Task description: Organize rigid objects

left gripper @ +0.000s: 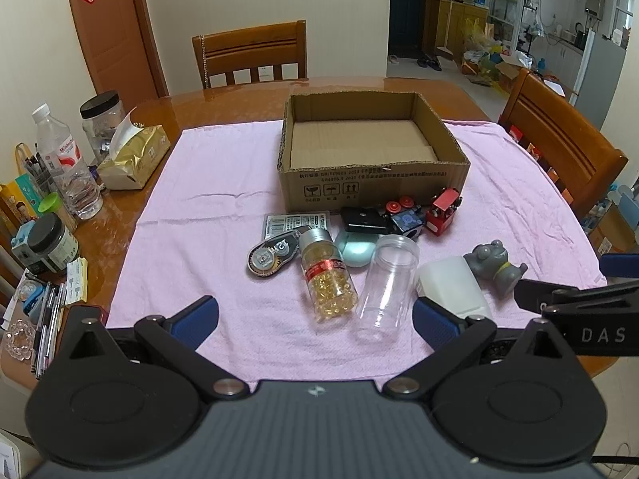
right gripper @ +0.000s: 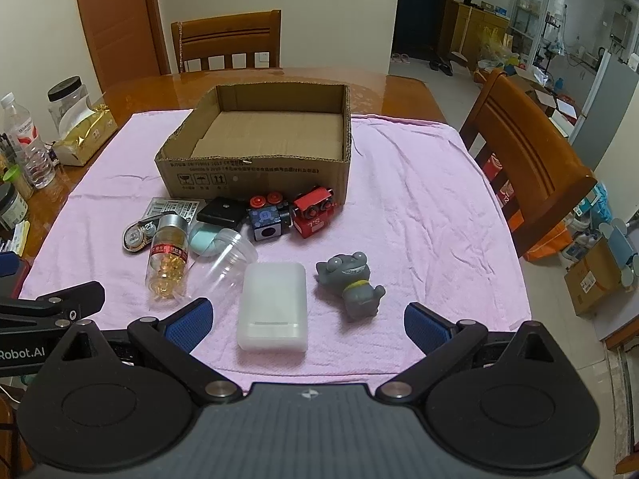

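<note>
Both tools hang low over the near edge of the pink cloth [left gripper: 207, 199] that covers the wooden surface [left gripper: 239, 95].

The left tool [left gripper: 315, 317] has its blue pads [left gripper: 195, 315] spread wide apart and grips nothing. Between them, a little farther out on the cloth, lie the capsule bottle [left gripper: 327, 275] and the clear jar [left gripper: 389, 279], both on their sides and touching neither pad. The white case [left gripper: 453, 285] sits just beyond the right pad.

The right tool [right gripper: 309, 321] is likewise wide open and holds nothing. The white case [right gripper: 273, 305] lies flat between its pads, nearer the left one but clear of both. The grey toy [right gripper: 351, 281] lies just beside the case, also inside the gap and untouched.

Farther back, the remaining things cluster in front of the box [left gripper: 373, 151]: a tape dispenser [left gripper: 269, 255] on its card, a teal case [left gripper: 353, 247] partly under the jar's rim, a black case [left gripper: 365, 219], a blue cube [left gripper: 405, 219] with two red buttons on top, and a red toy [left gripper: 441, 209] close to the box's front wall. The box stands open at the middle of the cloth, its floor bare cardboard.

The side of the right tool reaches into the left camera's right edge, and the left tool's side shows at the left edge of the right view.
</note>
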